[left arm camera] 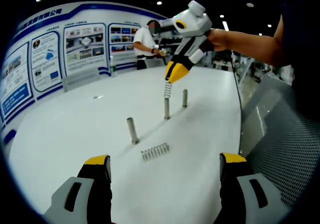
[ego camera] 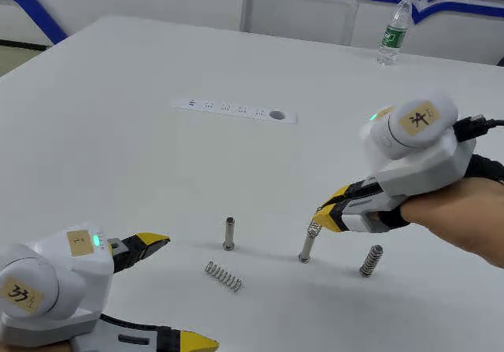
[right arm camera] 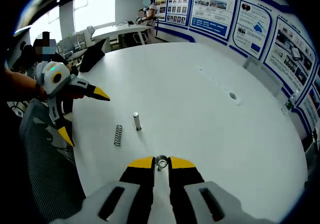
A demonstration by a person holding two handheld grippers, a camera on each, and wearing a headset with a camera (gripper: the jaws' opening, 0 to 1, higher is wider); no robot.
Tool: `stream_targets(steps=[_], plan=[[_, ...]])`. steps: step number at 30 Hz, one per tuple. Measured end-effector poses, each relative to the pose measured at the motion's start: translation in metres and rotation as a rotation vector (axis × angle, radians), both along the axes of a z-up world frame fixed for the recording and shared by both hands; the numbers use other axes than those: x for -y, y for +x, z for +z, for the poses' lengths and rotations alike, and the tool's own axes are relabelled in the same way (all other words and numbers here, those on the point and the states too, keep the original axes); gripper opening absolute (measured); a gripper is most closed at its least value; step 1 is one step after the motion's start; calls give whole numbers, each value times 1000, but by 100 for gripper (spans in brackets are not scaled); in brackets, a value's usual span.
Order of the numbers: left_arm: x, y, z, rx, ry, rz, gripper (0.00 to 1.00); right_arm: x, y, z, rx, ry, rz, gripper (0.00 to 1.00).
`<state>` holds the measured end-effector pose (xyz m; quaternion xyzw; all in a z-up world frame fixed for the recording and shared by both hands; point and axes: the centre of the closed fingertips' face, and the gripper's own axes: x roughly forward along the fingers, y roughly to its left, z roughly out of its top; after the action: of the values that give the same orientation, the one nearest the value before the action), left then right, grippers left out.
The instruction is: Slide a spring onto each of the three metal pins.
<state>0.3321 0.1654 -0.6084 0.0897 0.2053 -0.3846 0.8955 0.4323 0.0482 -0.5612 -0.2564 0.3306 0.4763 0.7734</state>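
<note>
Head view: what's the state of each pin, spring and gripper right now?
Left pin: standing, bare.
Middle pin: standing, held spring at its top.
Right pin with spring: standing, spring already on.
Held spring: gripped by the right gripper, not yet slid down.
Loose spring: lying on the table.
Right gripper: shut on held spring.
Left gripper: open, empty.
</note>
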Motion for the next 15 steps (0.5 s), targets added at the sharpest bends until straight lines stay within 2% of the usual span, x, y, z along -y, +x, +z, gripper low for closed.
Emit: stream_targets(steps=[15], plan=[[-3,1,-3,-6,0,6,91,0,2,-10,-28,-18,-4,12]])
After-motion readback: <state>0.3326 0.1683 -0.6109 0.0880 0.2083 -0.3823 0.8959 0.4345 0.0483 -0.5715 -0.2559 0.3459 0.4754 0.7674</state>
